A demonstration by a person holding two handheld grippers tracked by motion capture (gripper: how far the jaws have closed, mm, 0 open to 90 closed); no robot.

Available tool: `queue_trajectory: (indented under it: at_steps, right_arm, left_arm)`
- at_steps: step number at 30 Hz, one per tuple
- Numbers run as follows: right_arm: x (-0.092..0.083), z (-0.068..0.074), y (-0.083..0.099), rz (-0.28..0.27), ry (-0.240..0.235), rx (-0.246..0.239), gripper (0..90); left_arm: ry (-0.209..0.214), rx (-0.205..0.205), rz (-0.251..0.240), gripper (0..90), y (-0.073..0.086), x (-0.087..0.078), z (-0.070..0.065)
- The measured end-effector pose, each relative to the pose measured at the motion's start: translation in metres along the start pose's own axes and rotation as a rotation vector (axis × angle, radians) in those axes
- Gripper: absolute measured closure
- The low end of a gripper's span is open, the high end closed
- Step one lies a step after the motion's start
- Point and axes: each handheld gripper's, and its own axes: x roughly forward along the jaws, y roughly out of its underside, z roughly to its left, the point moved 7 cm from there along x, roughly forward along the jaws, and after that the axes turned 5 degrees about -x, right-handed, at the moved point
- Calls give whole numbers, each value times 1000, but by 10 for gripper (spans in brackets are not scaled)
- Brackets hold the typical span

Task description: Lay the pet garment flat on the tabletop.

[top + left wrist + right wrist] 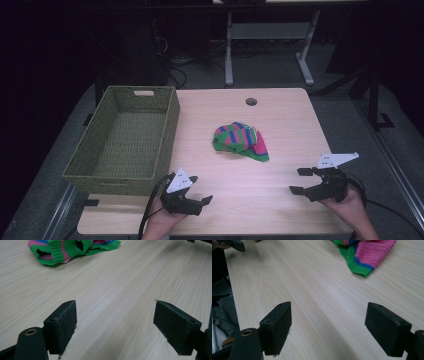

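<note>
Knitted garment [241,141], striped green, pink and blue, crumpled in a heap near the middle of the table [280,115], slightly toward the far side. It touches neither gripper and lies well apart from both. In the left gripper view it sits at the top left [65,250], green ribbed cuffs facing the camera; in the right gripper view a pink panel with a green and blue hem [364,255] shows at the top right.

Table: pale wood grain, rectangular, with a round cable hole [251,101] near the far edge.

Basket [95,160]: olive-green woven, rectangular, with a slot handle in its far wall, standing on the left part of the table. Nothing is seen inside it.

Left gripper [198,194]: black, grey three-cornered plate on top, held in a hand [161,222] at the near left edge, just in front of the basket's near right corner. Jaws spread wide, nothing between them, bare tabletop beyond them in its own view [115,325].

Right gripper [301,180]: black, grey plate on top, held in a hand [350,205] at the near right edge. Jaws likewise wide apart and holding nothing, over bare wood in its own view [328,327]. Cables trail from both toward the person.

Background: dark floor, a grey table frame [270,35] beyond the far edge.
</note>
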Motion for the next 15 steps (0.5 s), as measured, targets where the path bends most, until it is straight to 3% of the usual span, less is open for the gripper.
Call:
queue_trajectory:
  at_steps: [15]
  right_arm:
    - [22, -13, -37, 84, -70, -24, 202]
  left_arm:
    - [11, -2, 1, 185, 0, 0, -1]
